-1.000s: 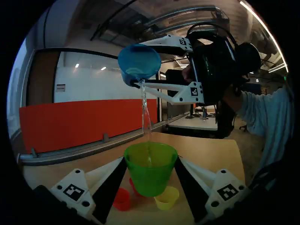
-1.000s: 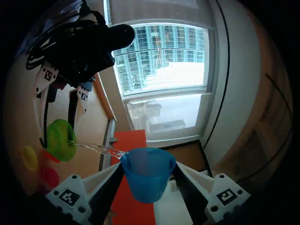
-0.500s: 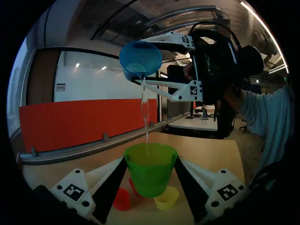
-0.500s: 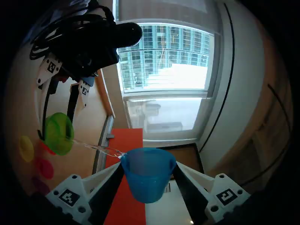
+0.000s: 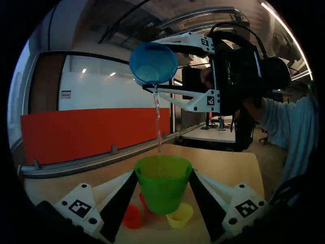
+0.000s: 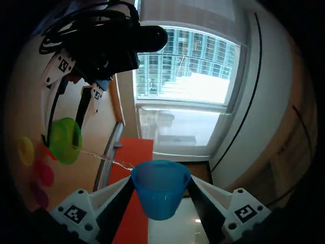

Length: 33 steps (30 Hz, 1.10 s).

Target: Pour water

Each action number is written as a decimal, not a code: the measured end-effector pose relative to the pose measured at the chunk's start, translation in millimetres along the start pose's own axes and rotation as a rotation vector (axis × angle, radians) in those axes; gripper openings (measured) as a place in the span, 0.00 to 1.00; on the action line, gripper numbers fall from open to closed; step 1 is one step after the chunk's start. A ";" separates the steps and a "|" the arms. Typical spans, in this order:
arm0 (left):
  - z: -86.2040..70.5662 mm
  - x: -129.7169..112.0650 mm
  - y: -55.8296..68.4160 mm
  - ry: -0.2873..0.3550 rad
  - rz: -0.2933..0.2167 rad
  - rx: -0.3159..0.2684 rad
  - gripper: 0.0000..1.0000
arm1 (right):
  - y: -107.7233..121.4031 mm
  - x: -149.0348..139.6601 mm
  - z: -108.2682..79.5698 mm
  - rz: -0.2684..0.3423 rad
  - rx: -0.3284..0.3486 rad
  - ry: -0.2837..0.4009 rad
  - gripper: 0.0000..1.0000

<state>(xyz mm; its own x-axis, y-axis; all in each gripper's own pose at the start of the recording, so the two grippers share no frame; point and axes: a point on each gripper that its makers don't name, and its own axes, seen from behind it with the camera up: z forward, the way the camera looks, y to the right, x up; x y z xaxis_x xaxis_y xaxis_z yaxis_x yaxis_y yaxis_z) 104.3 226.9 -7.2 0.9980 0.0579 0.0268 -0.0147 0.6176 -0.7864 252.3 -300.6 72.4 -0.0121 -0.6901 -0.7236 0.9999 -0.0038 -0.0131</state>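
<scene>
The wooden worktop (image 5: 227, 162) stretches away toward a low rail, with a long orange wall panel (image 5: 81, 130) beyond it on the left. On the right, a person's pale sleeve (image 5: 292, 126) reaches up to the raised right claw (image 6: 161, 179). That claw pinches a blue cup (image 5: 153, 63) between both fingers, high above the worktop. The cup is tipped well over, its mouth turned toward the left gripper view. The left claw (image 5: 163, 175) is low and near, its two fingers pressed against the sides of an upright green cup (image 5: 163, 187). A thin stream of water (image 5: 157, 118) runs from the lower lip of the blue cup straight down into the green cup's open mouth. Below the green cup, on the near part of the worktop, stand a small yellow cup (image 5: 180, 214) to the right and a small red cup (image 5: 132, 215) to the left.
</scene>
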 end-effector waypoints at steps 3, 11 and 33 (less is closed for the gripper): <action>0.0 0.2 0.1 0.000 0.000 0.000 0.87 | -0.4 2.0 1.5 -0.015 0.000 0.001 0.90; 0.0 0.8 -1.2 0.005 -0.007 0.002 0.87 | -0.7 4.8 4.2 -0.060 -0.001 0.003 0.90; -1.9 7.0 -5.1 0.012 0.002 0.017 0.87 | 1.1 -6.4 -6.3 0.289 -0.014 0.002 0.90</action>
<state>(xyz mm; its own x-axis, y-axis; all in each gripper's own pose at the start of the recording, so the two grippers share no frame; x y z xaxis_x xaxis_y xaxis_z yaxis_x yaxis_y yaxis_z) 111.5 222.7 -4.1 0.9986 0.0502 0.0176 -0.0180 0.6308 -0.7757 253.5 -291.6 72.6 0.2732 -0.6600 -0.6999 0.9617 0.2030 0.1840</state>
